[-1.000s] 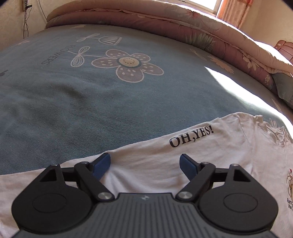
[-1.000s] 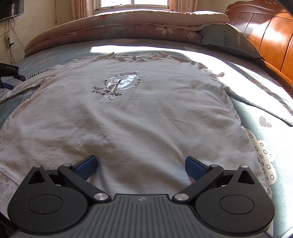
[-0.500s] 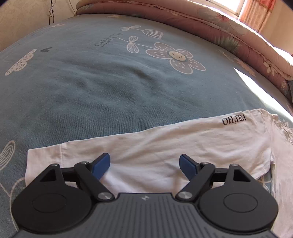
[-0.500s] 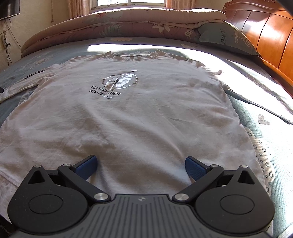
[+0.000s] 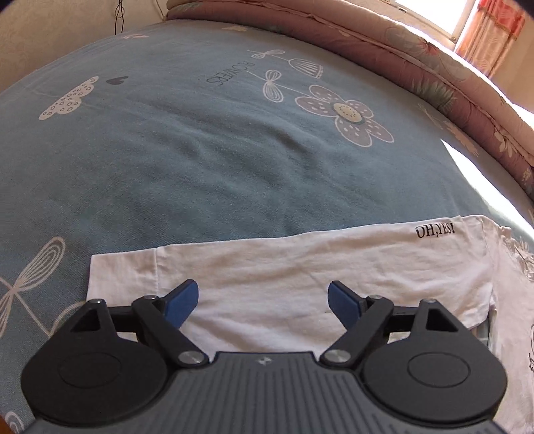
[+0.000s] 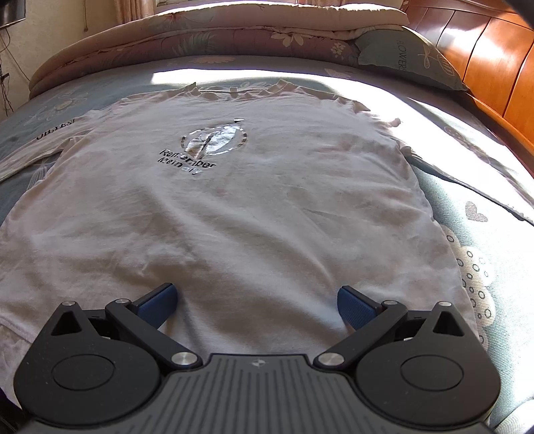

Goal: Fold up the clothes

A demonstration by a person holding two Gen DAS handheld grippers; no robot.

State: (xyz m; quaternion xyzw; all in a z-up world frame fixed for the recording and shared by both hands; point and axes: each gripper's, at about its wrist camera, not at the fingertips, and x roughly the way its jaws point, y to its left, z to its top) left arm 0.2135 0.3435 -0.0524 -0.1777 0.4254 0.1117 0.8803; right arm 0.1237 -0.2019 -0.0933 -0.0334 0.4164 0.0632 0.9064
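Left gripper point(image 5: 262, 302) moved toward sleeve point(image 5: 283, 263) cuff, right gripper point(image 6: 256, 305) over shirt point(image 6: 233, 207) hem, both jaws apart.

A home bedroom. Ahead of the jaws spreads a bed under a blue flower-print sheet point(image 5: 207, 160), with a rolled floral quilt point(image 6: 213, 40) along its far edge, a pillow point(image 6: 407, 56) far right, a wooden headboard point(image 6: 484, 60) beside it, and a curtained window point(image 5: 487, 30) beyond.
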